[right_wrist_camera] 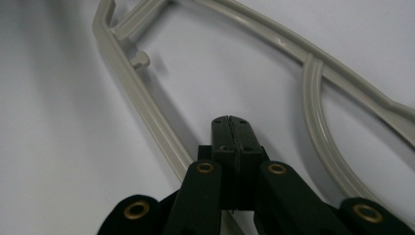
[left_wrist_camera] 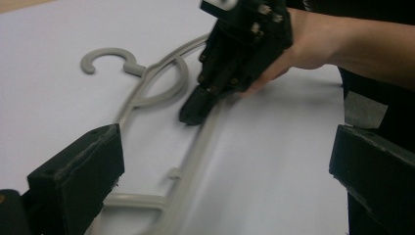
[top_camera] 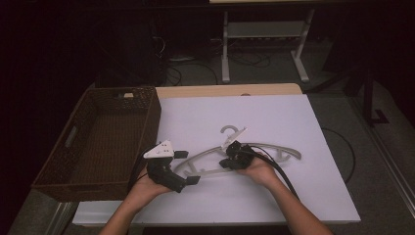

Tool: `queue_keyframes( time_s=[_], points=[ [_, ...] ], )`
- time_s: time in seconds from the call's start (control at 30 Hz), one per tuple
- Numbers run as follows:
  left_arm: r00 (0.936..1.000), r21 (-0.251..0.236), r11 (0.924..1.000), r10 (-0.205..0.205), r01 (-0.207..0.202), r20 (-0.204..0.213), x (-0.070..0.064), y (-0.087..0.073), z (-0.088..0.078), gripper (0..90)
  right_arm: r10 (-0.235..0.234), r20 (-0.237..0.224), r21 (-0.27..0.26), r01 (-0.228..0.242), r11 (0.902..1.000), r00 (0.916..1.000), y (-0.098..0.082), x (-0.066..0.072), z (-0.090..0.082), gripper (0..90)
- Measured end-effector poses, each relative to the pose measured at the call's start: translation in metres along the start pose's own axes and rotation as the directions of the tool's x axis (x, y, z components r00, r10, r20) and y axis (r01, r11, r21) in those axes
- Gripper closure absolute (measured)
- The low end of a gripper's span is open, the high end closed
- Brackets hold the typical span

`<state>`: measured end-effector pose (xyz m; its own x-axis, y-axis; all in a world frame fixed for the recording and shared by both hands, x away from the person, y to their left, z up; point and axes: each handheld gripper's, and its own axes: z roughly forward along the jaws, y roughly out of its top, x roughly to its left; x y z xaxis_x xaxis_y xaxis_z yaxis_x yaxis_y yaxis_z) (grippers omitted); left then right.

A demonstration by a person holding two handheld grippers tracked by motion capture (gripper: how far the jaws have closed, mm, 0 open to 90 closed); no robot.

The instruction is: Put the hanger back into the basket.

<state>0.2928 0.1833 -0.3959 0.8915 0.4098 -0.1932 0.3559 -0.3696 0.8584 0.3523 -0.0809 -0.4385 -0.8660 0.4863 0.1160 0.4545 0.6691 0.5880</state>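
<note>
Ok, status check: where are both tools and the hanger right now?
Left tool open at hanger's left end, gripping nothing. Right tool shut, tip down by the bottom bar. Hanger flat on white sheet. Wicker basket off left, nothing blocking.

Left gripper (top_camera: 187, 167): jaws spread wide, held low in the left hand (top_camera: 147, 188). Right gripper (right_wrist_camera: 231, 128): jaws pressed together, tip angled down, just beyond the left gripper's tips.

A brown wicker basket (top_camera: 78, 147) sits at the left edge of the white-covered table (top_camera: 293, 196).
</note>
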Motion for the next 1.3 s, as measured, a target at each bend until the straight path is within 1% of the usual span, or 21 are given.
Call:
queue_keyframes(
  time_s=[0.07, 0.17, 0.2, 0.23, 0.37, 0.43, 0.47, 0.5, 0.57, 0.7, 0.77, 0.8, 0.87, 0.97, 1.0, 1.03, 1.13, 1.23, 1.3],
  points=[
    [1.0, 0.001, 1.0, 0.001, -0.001, -0.001, 0.0, 0.0, 0.0, 0.0, -0.004, -0.001, 0.004, 0.004, 1.0, 1.0, -0.006, 0.005, -0.004, 89.6],
    [1.0, 0.004, 1.0, 0.002, -0.002, -0.002, 0.0, 0.0, 0.0, 0.0, 0.005, -0.013, 0.007, -0.005, 1.0, 0.9999, -0.016, 0.012, -0.01, 89.6],
    [1.0, 0.001, 1.0, 0.001, -0.001, -0.001, 0.0, 0.0, 0.0, 0.0, -0.003, -0.015, 0.008, 0.003, 1.0, 0.9999, -0.019, 0.014, -0.012, 89.6],
    [1.0, 0.001, 1.0, 0.002, -0.002, 0.0, 0.0, 0.0, 0.0, 0.0, 0.001, -0.021, 0.011, -0.001, 0.9999, 0.9998, -0.022, 0.018, -0.014, 89.6],
    [1.0, 0.0, 1.0, 0.0, 0.0, 0.0, -0.001, 0.0, 0.001, 0.0, -0.018, -0.011, 0.013, 0.018, 0.9997, 0.9998, -0.032, 0.029, -0.021, 89.6],
    [1.0, -0.002, 1.0, 0.0, 0.0, 0.0, -0.001, 0.0, 0.001, 0.0, -0.017, 0.001, -0.007, 0.017, 0.9998, 0.9999, -0.034, 0.032, -0.026, 89.6],
    [1.0, -0.001, 1.0, 0.0, 0.0, 0.0, -0.001, 0.0, 0.001, 0.0, -0.016, 0.008, -0.024, 0.016, 0.9996, 0.9998, -0.035, 0.032, -0.03, 89.6],
    [1.0, -0.001, 1.0, 0.002, -0.002, 0.002, -0.001, 0.0, 0.001, 0.0, 0.001, 0.01, -0.045, -0.001, 0.999, 1.0, -0.036, 0.033, -0.035, 89.6],
    [1.0, 0.003, 1.0, 0.001, -0.001, 0.003, -0.001, -0.001, 0.001, 0.0, 0.021, 0.015, -0.088, -0.019, 0.996, 0.9997, -0.039, 0.034, -0.046, 89.6],
    [1.0, 0.007, 1.0, 0.0, 0.0, 0.002, 0.0, -0.002, 0.002, 0.0, 0.031, 0.038, -0.132, -0.026, 0.991, 0.9988, -0.052, 0.034, -0.062, 89.5],
    [1.0, 0.006, 1.0, -0.001, 0.001, 0.002, 0.0, -0.002, 0.002, 0.0, 0.031, 0.066, -0.138, -0.021, 0.9902, 0.9973, -0.061, 0.034, -0.067, 89.5],
    [1.0, 0.005, 1.0, -0.002, 0.002, 0.002, 0.0, -0.002, 0.003, 0.0, 0.037, 0.076, -0.134, -0.027, 0.9907, 0.9964, -0.065, 0.034, -0.07, 89.4],
    [1.0, 0.003, 1.0, -0.006, 0.006, 0.004, -0.001, -0.002, 0.003, 0.0, 0.049, 0.083, -0.144, -0.037, 0.9889, 0.9954, -0.074, 0.031, -0.074, 89.4],
    [1.0, 0.013, 0.9999, -0.001, 0.001, 0.005, 0.0, -0.003, 0.004, 0.0, 0.076, 0.083, -0.152, -0.063, 0.9864, 0.9937, -0.085, 0.028, -0.077, 89.4],
    [1.0, 0.012, 0.9999, -0.003, 0.003, 0.006, 0.0, -0.003, 0.005, 0.0, 0.073, 0.083, -0.151, -0.06, 0.9868, 0.9938, -0.086, 0.027, -0.077, 89.5],
    [1.0, 0.01, 0.9999, -0.006, 0.006, 0.006, -0.001, -0.003, 0.005, 0.0, 0.086, 0.082, -0.155, -0.072, 0.9853, 0.9929, -0.086, 0.026, -0.077, 89.5],
    [1.0, 0.013, 0.9999, -0.002, 0.002, 0.006, 0.0, -0.003, 0.005, 0.0, 0.079, 0.086, -0.159, -0.064, 0.9852, 0.9932, -0.083, 0.025, -0.075, 89.5],
    [1.0, 0.011, 0.9999, -0.005, 0.005, 0.006, 0.0, -0.003, 0.005, 0.0, 0.075, 0.09, -0.15, -0.061, 0.9869, 0.9931, -0.081, 0.025, -0.073, 89.5],
    [1.0, 0.01, 0.9999, -0.007, 0.007, 0.006, 0.0, -0.003, 0.005, 0.0, 0.075, 0.097, -0.154, -0.06, 0.9863, 0.9924, -0.081, 0.024, -0.072, 89.5]
  ],
)
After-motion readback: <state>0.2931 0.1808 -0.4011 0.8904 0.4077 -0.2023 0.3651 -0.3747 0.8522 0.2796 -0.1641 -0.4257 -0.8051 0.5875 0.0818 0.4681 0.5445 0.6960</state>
